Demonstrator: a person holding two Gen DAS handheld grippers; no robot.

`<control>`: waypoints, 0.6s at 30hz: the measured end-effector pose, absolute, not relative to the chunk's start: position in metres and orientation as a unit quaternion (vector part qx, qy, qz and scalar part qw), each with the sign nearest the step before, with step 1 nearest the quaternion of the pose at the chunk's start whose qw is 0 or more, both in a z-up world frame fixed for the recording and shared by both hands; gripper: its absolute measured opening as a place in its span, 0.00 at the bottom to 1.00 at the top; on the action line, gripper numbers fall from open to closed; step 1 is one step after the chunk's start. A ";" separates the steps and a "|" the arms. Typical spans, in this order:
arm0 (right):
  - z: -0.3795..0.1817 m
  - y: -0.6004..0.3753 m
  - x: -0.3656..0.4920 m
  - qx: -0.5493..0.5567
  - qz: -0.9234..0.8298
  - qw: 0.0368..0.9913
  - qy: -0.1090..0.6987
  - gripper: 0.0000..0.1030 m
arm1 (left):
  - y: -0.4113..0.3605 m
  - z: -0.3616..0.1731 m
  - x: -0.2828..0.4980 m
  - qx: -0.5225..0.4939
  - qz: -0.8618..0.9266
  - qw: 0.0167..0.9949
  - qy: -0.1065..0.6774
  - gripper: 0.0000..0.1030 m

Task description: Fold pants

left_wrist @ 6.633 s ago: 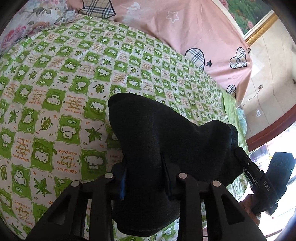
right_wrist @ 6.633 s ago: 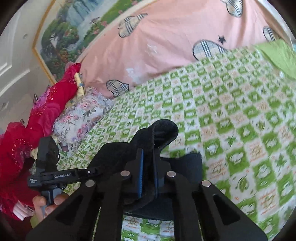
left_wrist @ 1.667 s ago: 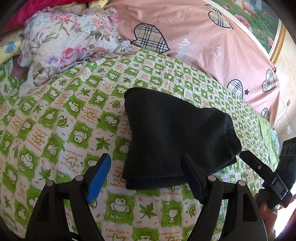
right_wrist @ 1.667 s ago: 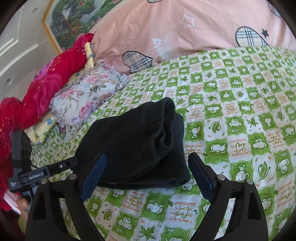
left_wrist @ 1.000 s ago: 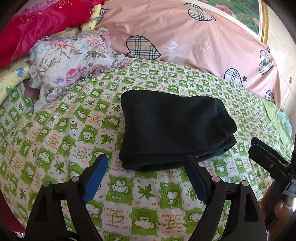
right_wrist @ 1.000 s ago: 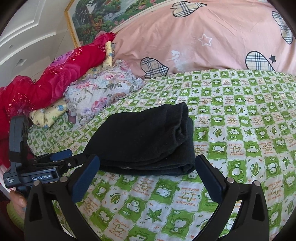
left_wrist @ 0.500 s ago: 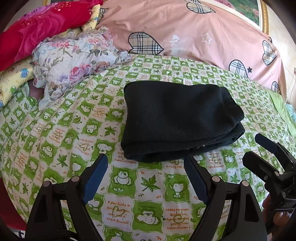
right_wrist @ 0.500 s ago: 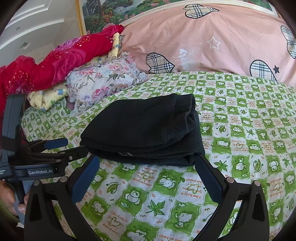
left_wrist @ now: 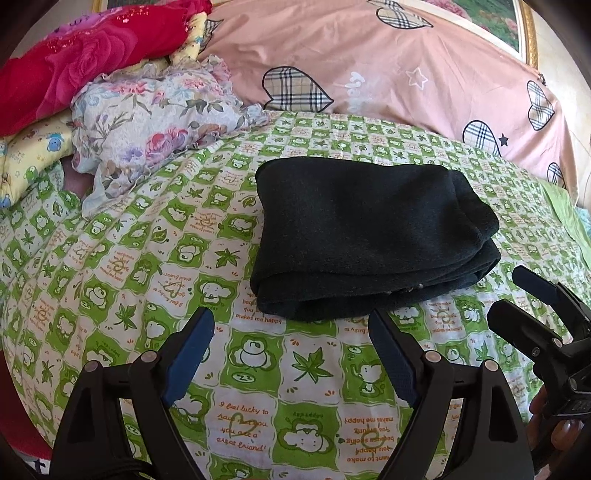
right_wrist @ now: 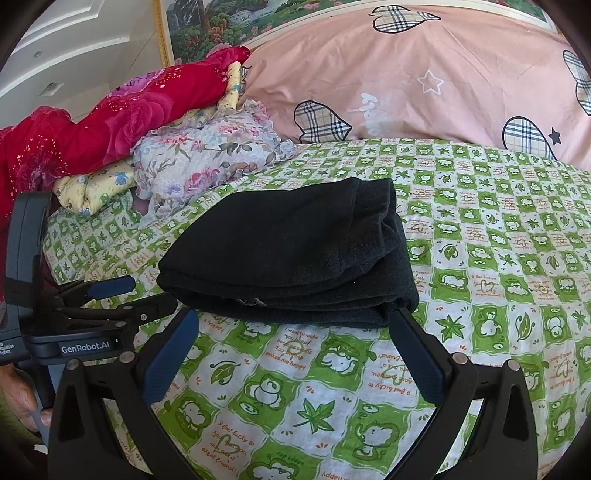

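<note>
With the pants (left_wrist: 365, 236) lying as a compact folded stack on the bed (left_wrist: 147, 258), the left tool (left_wrist: 291, 332) and right tool (right_wrist: 295, 332), both wide open and empty, should retreat without snagging its near edge.

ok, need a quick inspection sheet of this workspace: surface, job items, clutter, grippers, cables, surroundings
Surface: bed sheet, green-and-white check, cartoon prints.
Job's things: black pants folded into a compact stack, lying flat, touched by neither gripper.
Clutter: floral cloth, red blanket, yellow printed cloth at the left; pink quilt behind.
Grippers: left gripper open, empty; right gripper open, empty; both short of the pants.
Cables: nothing seen.
Surroundings: framed landscape painting on the wall.
</note>
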State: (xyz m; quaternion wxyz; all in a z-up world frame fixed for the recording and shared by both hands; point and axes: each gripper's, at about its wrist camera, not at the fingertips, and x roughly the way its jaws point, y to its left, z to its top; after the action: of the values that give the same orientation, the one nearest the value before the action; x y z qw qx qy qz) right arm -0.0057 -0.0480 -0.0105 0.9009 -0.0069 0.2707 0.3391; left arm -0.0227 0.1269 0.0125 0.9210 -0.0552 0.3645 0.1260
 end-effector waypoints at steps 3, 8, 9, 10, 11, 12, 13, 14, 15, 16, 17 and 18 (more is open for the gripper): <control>-0.013 -0.047 -0.007 -0.006 0.343 0.902 0.263 1.00 | 0.124 0.010 -0.024 -0.044 0.126 0.925 0.355 0.83; -0.019 -0.043 -0.007 -0.010 0.352 0.900 0.256 1.00 | 0.122 0.007 -0.025 -0.041 0.127 0.929 0.344 0.84; -0.020 -0.042 -0.007 -0.012 0.353 0.899 0.258 1.00 | 0.123 0.006 -0.024 -0.043 0.128 0.930 0.343 0.84; -0.021 -0.041 -0.007 -0.014 0.355 0.898 0.258 1.00 | 0.124 0.005 -0.024 -0.044 0.129 0.930 0.343 0.84; -0.022 -0.041 -0.007 -0.014 0.358 0.898 0.257 1.00 | 0.124 0.004 -0.024 -0.046 0.130 0.929 0.343 0.84; -0.022 -0.041 -0.008 -0.014 0.358 0.898 0.255 1.00 | 0.125 0.003 -0.023 -0.048 0.132 0.929 0.344 0.84; -0.022 -0.041 -0.008 -0.014 0.358 0.899 0.253 1.00 | 0.126 0.002 -0.023 -0.049 0.132 0.928 0.344 0.84; -0.023 -0.041 -0.009 -0.014 0.357 0.899 0.253 1.00 | 0.127 0.001 -0.022 -0.050 0.132 0.928 0.344 0.84; -0.024 -0.041 -0.009 -0.014 0.356 0.899 0.253 1.00 | 0.127 0.001 -0.022 -0.051 0.133 0.928 0.344 0.84; -0.024 -0.040 -0.008 -0.013 0.356 0.899 0.255 1.00 | 0.127 0.000 -0.022 -0.051 0.134 0.928 0.344 0.84; -0.025 -0.040 -0.008 -0.013 0.355 0.899 0.257 1.00 | 0.127 0.000 -0.021 -0.051 0.133 0.928 0.345 0.84; -0.026 -0.040 -0.007 -0.013 0.353 0.899 0.258 1.00 | 0.127 -0.001 -0.021 -0.050 0.132 0.928 0.346 0.84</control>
State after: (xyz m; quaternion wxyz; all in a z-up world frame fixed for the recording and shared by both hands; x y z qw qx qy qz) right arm -0.0074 -0.0399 -0.0258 0.8990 -0.0132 0.2585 0.3534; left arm -0.0206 0.1274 -0.0011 0.9276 -0.0504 0.3459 0.1316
